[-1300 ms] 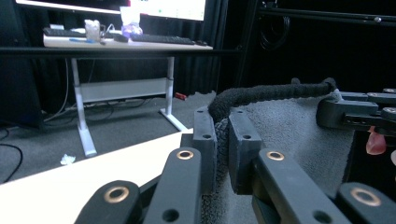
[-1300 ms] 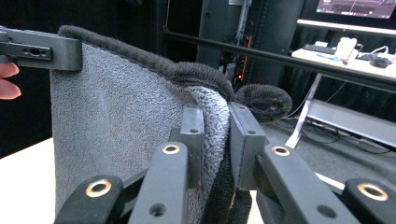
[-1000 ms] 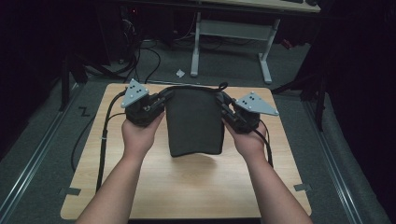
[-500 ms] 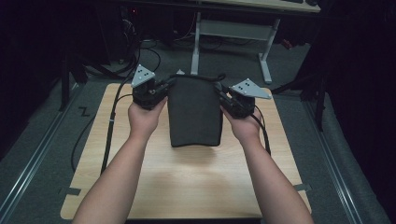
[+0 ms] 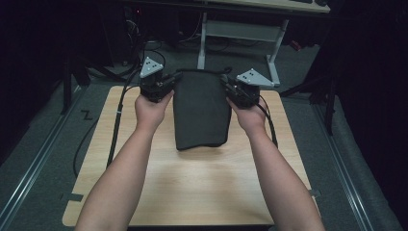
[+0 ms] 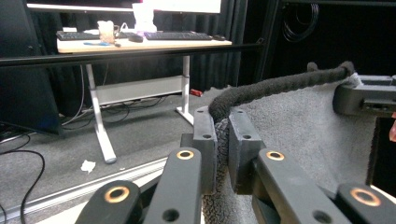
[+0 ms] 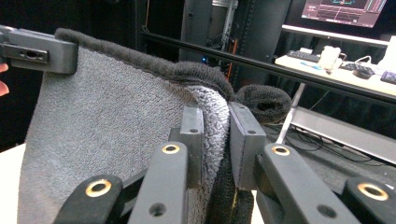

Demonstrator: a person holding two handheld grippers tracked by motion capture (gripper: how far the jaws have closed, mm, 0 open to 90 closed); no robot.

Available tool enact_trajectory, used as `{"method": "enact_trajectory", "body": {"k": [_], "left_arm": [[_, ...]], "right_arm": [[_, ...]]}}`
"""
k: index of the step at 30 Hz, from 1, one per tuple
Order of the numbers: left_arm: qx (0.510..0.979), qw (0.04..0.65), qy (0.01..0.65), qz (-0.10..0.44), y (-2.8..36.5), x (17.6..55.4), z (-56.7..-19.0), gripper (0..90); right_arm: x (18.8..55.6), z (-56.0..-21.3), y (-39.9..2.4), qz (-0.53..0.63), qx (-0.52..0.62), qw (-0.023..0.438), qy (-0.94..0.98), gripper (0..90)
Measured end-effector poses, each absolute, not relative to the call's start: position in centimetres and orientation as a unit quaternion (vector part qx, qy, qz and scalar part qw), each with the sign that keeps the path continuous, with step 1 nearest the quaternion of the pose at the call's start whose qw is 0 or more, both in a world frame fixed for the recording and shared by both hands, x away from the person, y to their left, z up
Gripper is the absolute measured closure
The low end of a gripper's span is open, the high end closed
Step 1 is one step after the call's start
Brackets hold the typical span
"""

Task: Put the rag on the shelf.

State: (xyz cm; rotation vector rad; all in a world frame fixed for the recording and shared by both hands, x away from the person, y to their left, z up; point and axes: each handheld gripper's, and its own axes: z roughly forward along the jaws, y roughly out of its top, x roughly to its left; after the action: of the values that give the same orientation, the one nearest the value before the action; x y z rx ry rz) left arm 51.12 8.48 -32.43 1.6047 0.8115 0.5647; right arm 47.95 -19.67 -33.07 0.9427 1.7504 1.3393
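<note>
A dark grey towel [image 5: 199, 110] hangs stretched between my two grippers above the far part of the wooden table [image 5: 192, 183], its lower edge resting on the tabletop. My left gripper [image 5: 169, 82] is shut on the towel's upper left corner. In the left gripper view the pads [image 6: 205, 149] pinch the thick hem of the towel [image 6: 299, 121]. My right gripper [image 5: 226, 84] is shut on the upper right corner. The right gripper view has the folded towel [image 7: 102, 121] clamped between my gripper's [image 7: 215, 140] jaws, with the other gripper's jaw far off at top left.
Cables [image 5: 115, 130] trail from both grippers over the table's sides. A white-legged desk [image 5: 240, 33] stands behind the table, with keyboards [image 6: 177, 35] on it. Dark grey carpet and metal floor rails [image 5: 29, 178] lie either side.
Both hands have carried the towel away from the person toward the table's far edge. The towel stays stretched between the shut grippers.
</note>
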Motion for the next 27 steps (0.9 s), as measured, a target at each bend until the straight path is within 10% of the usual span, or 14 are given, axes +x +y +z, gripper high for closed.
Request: {"method": "enact_trajectory", "body": {"k": [27], "left_arm": [[0.738, 0.535, 0.382, 0.152, 7.7, 54.6, -40.0, 84.1]], "right_arm": [[50.9, -38.3, -21.2, 0.475, 0.387, 0.319, 0.723, 77.9]]}}
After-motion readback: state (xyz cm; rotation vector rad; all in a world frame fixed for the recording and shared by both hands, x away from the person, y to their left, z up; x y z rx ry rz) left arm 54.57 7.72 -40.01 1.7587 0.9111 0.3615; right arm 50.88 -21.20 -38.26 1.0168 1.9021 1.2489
